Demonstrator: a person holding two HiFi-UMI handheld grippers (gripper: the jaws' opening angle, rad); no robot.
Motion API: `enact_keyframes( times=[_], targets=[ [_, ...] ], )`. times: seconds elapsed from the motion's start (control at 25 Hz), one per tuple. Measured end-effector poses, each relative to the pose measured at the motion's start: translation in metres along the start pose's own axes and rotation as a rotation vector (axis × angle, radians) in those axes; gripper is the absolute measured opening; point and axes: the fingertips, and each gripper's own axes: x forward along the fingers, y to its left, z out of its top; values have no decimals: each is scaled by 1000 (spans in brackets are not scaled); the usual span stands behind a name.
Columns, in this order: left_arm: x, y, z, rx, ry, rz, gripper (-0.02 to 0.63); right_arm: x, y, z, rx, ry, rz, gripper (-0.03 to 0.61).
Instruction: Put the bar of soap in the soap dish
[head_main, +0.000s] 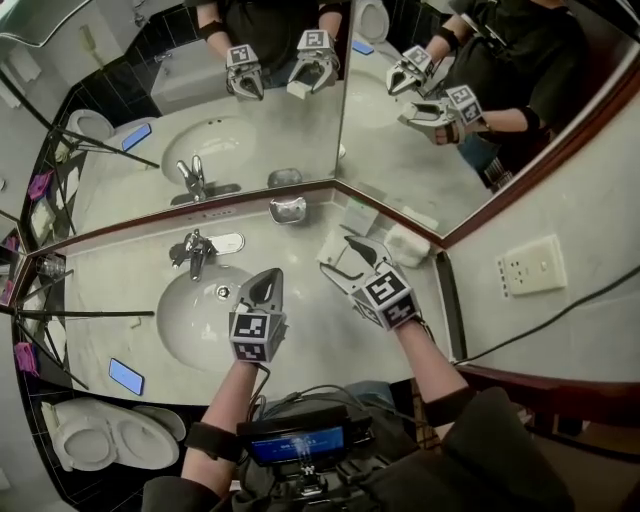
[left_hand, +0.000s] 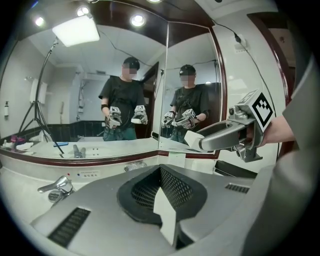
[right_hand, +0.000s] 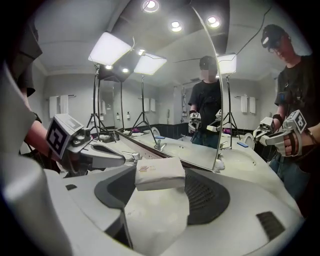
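Observation:
The bar of soap (right_hand: 160, 172), wrapped in white, is clamped between the jaws of my right gripper (right_hand: 159, 187). In the head view this right gripper (head_main: 340, 254) hangs above the counter, right of the sink, with the soap (head_main: 332, 263) at its tips. The metal soap dish (head_main: 288, 210) stands on the counter against the mirror, beyond and left of the soap. My left gripper (head_main: 266, 283) hovers over the basin's right rim, shut with nothing in it. In the left gripper view, the left gripper (left_hand: 167, 202) points at the mirror corner; the soap dish (left_hand: 135, 166) lies ahead and the held soap (left_hand: 192, 138) is up right.
A chrome faucet (head_main: 195, 250) stands behind the round basin (head_main: 195, 315). White packets (head_main: 408, 245) lie in the counter's corner under two mirrors. A blue phone (head_main: 125, 376) rests on the counter's near left, a toilet (head_main: 100, 440) below it. A wall socket (head_main: 532, 265) is at right.

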Motion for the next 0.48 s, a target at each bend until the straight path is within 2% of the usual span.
enact_keyframes(
  times=[0.12, 0.48],
  targets=[
    [-2, -2, -2, 4, 10, 5, 3, 2, 9, -19, 5, 42, 12, 318],
    [-10, 4, -14, 1, 40, 43, 3, 66, 15, -122, -5, 269, 60, 318]
  ],
)
